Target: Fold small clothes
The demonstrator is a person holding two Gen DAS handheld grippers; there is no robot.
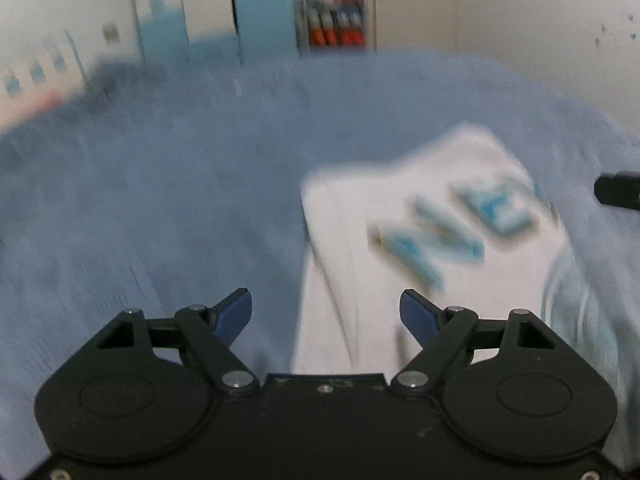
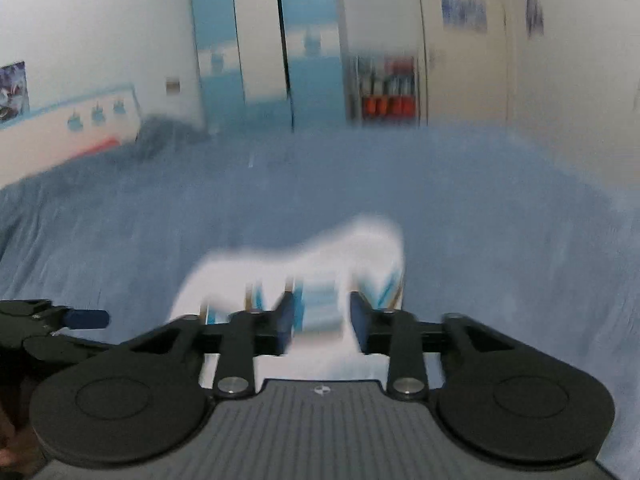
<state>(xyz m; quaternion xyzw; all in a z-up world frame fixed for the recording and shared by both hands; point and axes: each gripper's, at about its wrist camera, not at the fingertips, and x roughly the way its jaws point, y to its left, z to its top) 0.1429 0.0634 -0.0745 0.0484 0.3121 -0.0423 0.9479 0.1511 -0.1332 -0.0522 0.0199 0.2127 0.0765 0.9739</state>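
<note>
Blue bedsheet [image 1: 160, 184] everywhere, soft and wrinkled, all of it smeared by blur. On the left gripper [image 1: 326, 314] the two blue-padded fingers [image 1: 236, 312] are spread wide apart with nothing between them, hovering over the near left edge of the white garment [image 1: 360, 248]. Whether they touch the cloth I cannot tell. Over to the right gripper [image 2: 320, 316]: its fingers [image 2: 288, 316] stand a modest gap apart with white cloth showing in that gap, not pinched as far as the blur allows. One garment only, lying on the bed [image 2: 500, 220], folded into a rough rectangle, with blue block lettering [image 1: 452, 232] on top and a pale blue edge along its right side. Behind the bed, blue and white cupboards [image 2: 260, 52] and a shelf [image 2: 386, 88] holding red and orange items.
</note>
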